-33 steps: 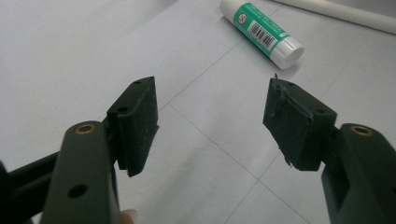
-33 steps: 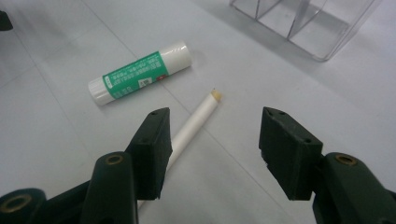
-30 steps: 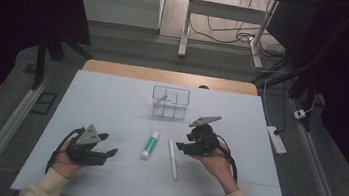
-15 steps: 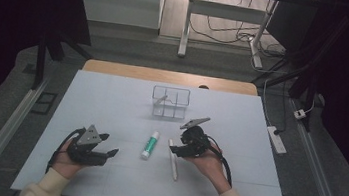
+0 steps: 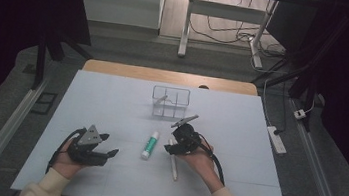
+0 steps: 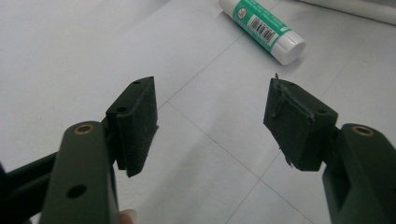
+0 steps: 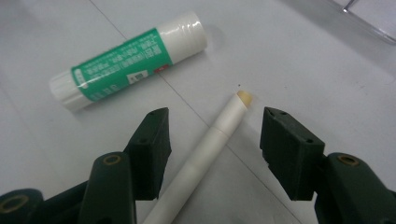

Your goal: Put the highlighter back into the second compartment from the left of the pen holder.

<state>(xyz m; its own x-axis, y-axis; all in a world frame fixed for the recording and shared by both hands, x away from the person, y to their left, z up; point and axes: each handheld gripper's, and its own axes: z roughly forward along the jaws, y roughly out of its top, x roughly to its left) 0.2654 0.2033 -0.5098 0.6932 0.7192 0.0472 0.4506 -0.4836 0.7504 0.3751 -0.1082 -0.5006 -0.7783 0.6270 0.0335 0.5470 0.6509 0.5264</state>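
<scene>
The right gripper (image 7: 212,135) is positioned low over the white pen (image 7: 201,158), which lies flat on the bench (image 5: 111,100); its fingers (image 7: 149,149) stand wide, one on either side of the pen barrel without touching it. The green-labelled glue stick (image 7: 126,60) lies just beside the pen (nearly parallel to it). The left gripper (image 6: 210,123) rests apart from both, fingers wide, nothing between them. A wire basket (image 5: 170,102) stands farther back.
</scene>
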